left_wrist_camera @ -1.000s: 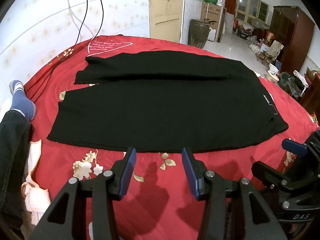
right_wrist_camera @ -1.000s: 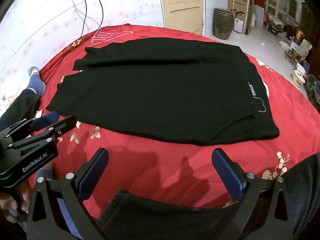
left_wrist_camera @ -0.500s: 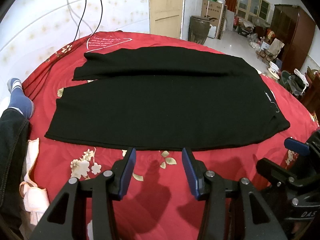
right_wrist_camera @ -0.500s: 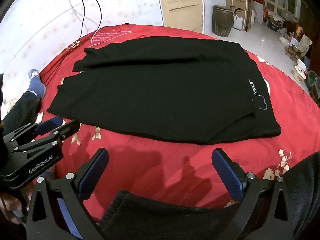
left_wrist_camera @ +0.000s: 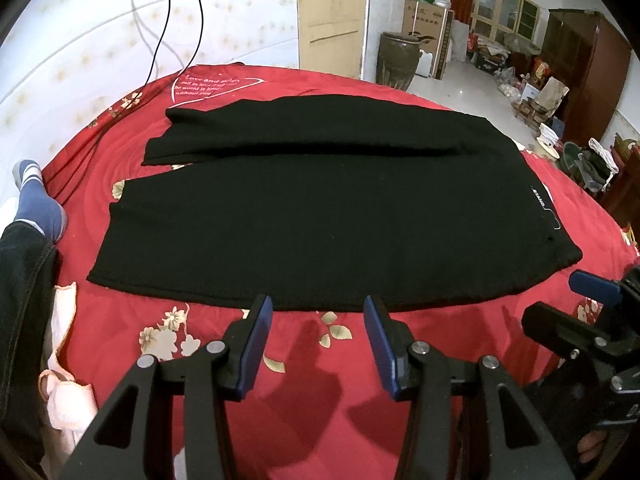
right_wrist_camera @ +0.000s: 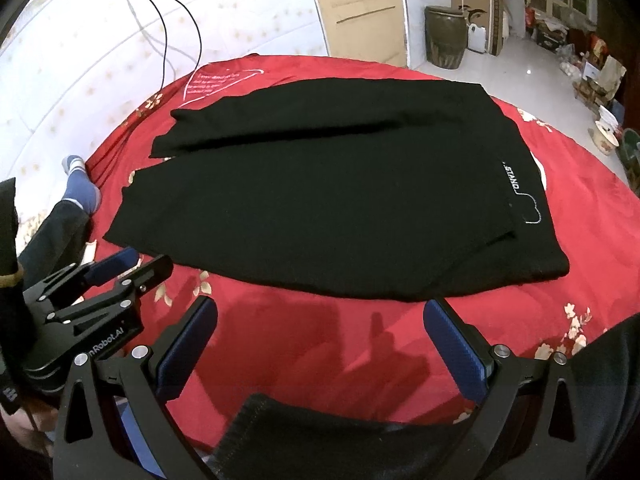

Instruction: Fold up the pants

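Black pants (left_wrist_camera: 320, 216) lie flat on a red floral bedspread (left_wrist_camera: 304, 384), legs to the left, waistband with a white "STAND" print to the right. They also show in the right wrist view (right_wrist_camera: 332, 200). My left gripper (left_wrist_camera: 318, 308) is open and empty, just in front of the pants' near edge. My right gripper (right_wrist_camera: 320, 312) is wide open and empty, hovering near the same edge towards the waist. Each gripper appears in the other's view: the right one (left_wrist_camera: 592, 312) at the right, the left one (right_wrist_camera: 120, 268) at the left.
A person's leg in dark jeans and a blue sock (left_wrist_camera: 38, 208) lies at the bed's left edge, with pale cloth (left_wrist_camera: 60, 360) beside it. Cables (left_wrist_camera: 172, 32) hang on the white wall behind. Dark fabric (right_wrist_camera: 320, 436) sits under my right gripper. A brown jar (left_wrist_camera: 396, 60) and clutter stand beyond the bed.
Both grippers have crept forward towards the pants' near edge; the pants look slightly larger. Both stay open. The pants have not moved.
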`<state>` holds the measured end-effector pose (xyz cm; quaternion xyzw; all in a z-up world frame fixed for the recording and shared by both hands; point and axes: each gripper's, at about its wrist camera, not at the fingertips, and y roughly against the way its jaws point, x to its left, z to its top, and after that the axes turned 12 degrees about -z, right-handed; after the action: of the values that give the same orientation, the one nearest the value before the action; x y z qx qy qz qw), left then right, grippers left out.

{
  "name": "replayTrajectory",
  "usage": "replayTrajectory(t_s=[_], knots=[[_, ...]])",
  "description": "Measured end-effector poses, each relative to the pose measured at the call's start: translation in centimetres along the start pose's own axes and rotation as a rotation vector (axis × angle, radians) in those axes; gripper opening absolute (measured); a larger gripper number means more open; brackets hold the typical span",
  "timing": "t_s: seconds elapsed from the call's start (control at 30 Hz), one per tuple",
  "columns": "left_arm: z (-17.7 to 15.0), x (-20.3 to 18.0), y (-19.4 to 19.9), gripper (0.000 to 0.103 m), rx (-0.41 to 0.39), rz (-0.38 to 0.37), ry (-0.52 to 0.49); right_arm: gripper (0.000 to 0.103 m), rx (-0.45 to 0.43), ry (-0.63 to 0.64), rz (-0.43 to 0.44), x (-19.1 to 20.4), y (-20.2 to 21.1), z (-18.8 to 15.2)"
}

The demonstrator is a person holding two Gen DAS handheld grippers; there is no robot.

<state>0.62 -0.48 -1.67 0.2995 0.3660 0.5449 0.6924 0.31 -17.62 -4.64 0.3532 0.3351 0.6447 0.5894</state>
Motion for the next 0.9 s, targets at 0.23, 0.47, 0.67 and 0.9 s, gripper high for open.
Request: replayTrajectory(t_s=[0.23,0.47,0.67,0.9], knots=[[0.9,0.4,-0.5,0.050,0.001,0.006,0.001,0.103,0.009,0.007,0.039,0.2,-0.4,0.8],[2.2,1.0,-1.2,0.050,0.003,0.020,0.008,0.103,0.020,0.013,0.080,0.4,-1.2,2.3],[3.6,1.3,-2.2,0.050,0.006,0.030,0.001,0.103,0.014,0.015,0.097,0.2,-2.1,4.0],[6.6,2.6,-3.7,0.050,0.009,0.028,0.002,0.103,0.027,0.023,0.093,-0.9,-4.0,6.5]])
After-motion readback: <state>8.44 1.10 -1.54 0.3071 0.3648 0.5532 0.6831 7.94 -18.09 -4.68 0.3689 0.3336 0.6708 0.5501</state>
